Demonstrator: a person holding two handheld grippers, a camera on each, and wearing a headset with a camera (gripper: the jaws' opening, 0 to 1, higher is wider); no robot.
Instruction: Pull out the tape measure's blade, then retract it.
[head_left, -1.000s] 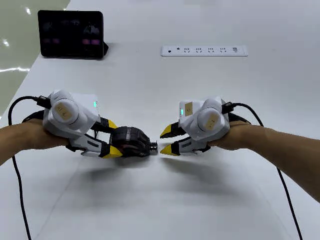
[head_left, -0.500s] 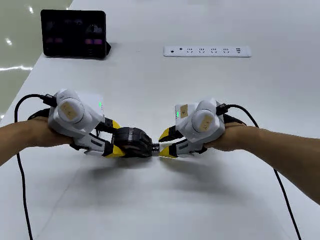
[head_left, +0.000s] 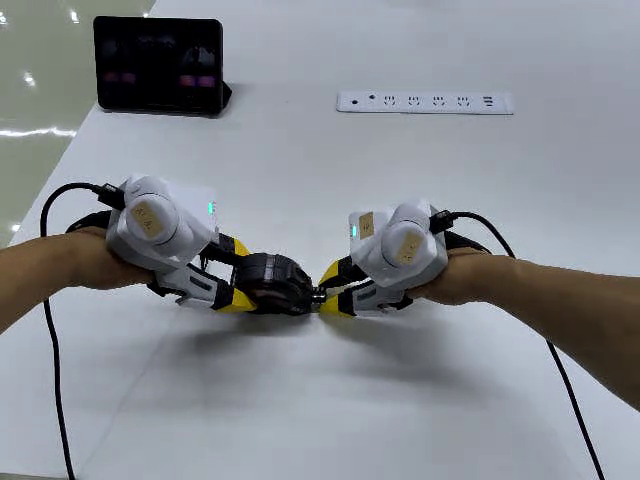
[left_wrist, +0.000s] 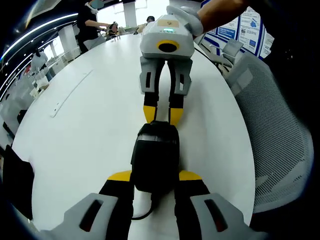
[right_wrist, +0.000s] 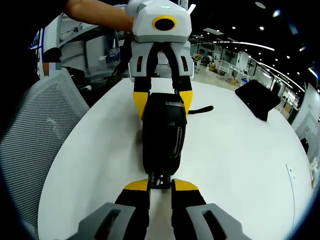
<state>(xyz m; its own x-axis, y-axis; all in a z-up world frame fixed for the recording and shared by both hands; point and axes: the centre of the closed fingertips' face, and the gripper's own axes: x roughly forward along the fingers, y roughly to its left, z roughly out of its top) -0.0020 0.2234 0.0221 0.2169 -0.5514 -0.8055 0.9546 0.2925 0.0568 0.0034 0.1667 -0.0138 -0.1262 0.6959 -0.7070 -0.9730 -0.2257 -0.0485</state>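
Observation:
A black tape measure rests on the white table, and my left gripper is shut on its case from the left. In the left gripper view the case sits between the yellow fingertips. My right gripper meets it from the right, with its jaws closed on the blade's end hook at the case mouth. The right gripper view shows the case straight ahead, with the left gripper behind it. The blade is inside the case.
A dark tablet stands on a stand at the far left. A white power strip lies at the far middle. Black cables trail back from both grippers. The table's left edge is close.
My right gripper has moved left up to the tape measure, and its jaws have closed on the end hook. The left gripper has kept its hold on the case.

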